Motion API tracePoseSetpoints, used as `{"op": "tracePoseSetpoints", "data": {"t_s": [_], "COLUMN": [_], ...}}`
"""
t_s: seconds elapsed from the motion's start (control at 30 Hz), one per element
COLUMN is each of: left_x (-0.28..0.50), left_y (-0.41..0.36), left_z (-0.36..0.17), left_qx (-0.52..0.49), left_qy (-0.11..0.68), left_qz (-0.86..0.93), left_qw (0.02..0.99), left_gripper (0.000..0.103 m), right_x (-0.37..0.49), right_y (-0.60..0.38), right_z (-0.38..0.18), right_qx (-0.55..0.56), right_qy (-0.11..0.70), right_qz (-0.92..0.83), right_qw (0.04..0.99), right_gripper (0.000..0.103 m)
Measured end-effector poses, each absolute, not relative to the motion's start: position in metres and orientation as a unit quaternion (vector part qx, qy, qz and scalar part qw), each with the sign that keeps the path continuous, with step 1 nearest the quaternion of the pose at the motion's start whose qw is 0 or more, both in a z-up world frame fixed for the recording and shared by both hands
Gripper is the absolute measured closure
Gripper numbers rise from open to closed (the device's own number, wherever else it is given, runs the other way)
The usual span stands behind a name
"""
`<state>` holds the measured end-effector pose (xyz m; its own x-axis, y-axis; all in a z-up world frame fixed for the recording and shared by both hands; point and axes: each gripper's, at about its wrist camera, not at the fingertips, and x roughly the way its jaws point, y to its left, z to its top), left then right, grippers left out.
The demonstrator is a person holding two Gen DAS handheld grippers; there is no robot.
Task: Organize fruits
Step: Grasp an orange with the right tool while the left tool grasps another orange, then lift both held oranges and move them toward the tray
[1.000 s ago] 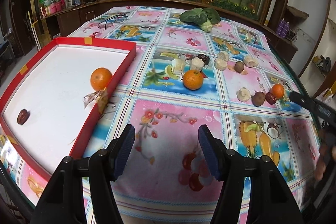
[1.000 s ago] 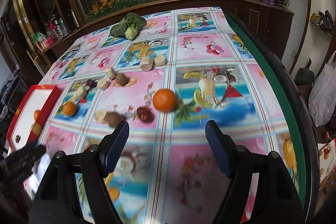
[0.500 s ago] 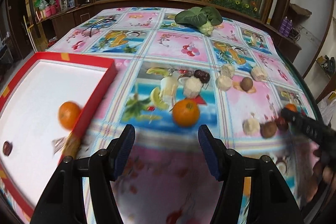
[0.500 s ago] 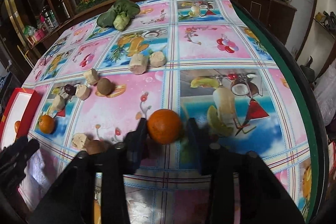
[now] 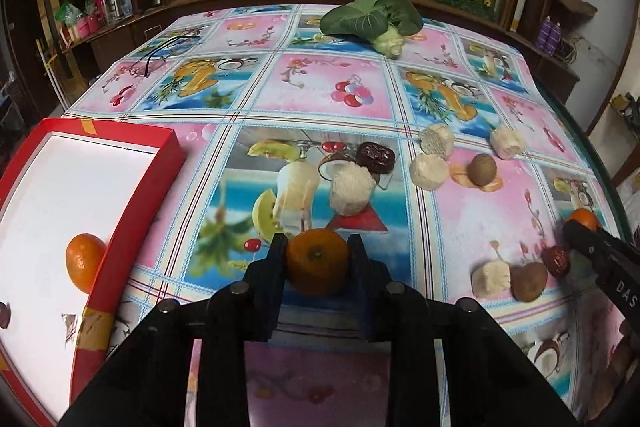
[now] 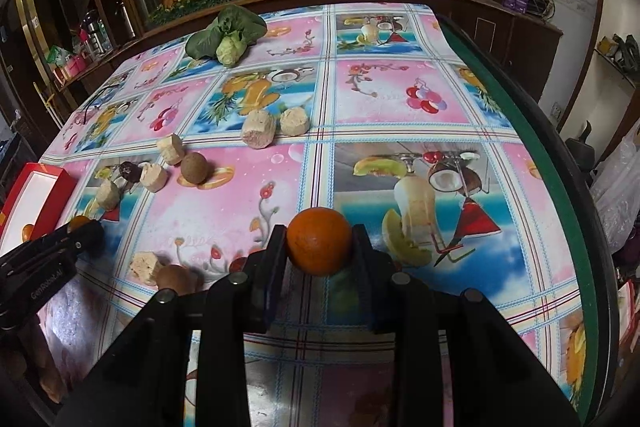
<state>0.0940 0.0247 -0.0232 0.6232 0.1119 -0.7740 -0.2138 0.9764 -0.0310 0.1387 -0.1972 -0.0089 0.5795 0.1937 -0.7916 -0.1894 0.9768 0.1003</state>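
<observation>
Red tray [image 5: 96, 259]: sits at 9 o'clock from the left claw [image 5: 318, 247], near it, with one orange [image 5: 82, 261] and a dark fruit already on its white floor; its near end is cut off by the frame edge.

Left claw: jaws closing on the left orange [image 5: 316, 261], both pads flush against its sides, fruit resting on the counter [image 5: 328, 95]. Judged next move: lift and carry toward 9 o'clock; this hand is the nearer to the tray.

Right claw [image 6: 319, 247]: pinches the right orange [image 6: 319, 245], pads on both flanks. From here the tray [image 6: 52, 187] lies far at 9 o'clock, beyond the left claw's body.

Oranges round; no long axis.

Hidden: undersides of both oranges, so counter contact cannot be confirmed. Pale chunks and brown round fruits at 12 o'clock not identifiable.
</observation>
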Motion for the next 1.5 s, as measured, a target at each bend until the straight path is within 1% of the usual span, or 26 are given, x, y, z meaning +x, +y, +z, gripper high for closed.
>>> {"op": "tracePoseSetpoints", "data": {"t_s": [0.3,0.67,0.87,1.1,1.5], "left_x": [0.046,-0.004,-0.016,-0.023,-0.019], "left_y": [0.026,0.02,0.03,0.045,0.05], "left_z": [-0.004,0.009,0.013,0.017,0.012], "left_qx": [-0.059,-0.025,-0.028,-0.034,-0.042], "left_qy": [0.407,0.373,0.35,0.334,0.322], "left_qz": [0.07,0.077,0.091,0.12,0.14], "left_qw": [0.909,0.924,0.932,0.934,0.935], "left_gripper": [0.075,0.075,0.075,0.075,0.075], "right_x": [0.13,0.068,0.045,0.042,0.044], "right_y": [-0.193,-0.169,-0.149,-0.123,-0.123], "right_z": [0.004,0.032,0.038,0.036,0.025], "right_qx": [-0.006,-0.028,-0.021,-0.022,-0.001], "right_qy": [0.433,0.413,0.395,0.382,0.371], "right_qz": [0.102,0.146,0.162,0.17,0.178], "right_qw": [0.895,0.898,0.904,0.908,0.911], "right_gripper": [0.07,0.069,0.069,0.069,0.069]}}
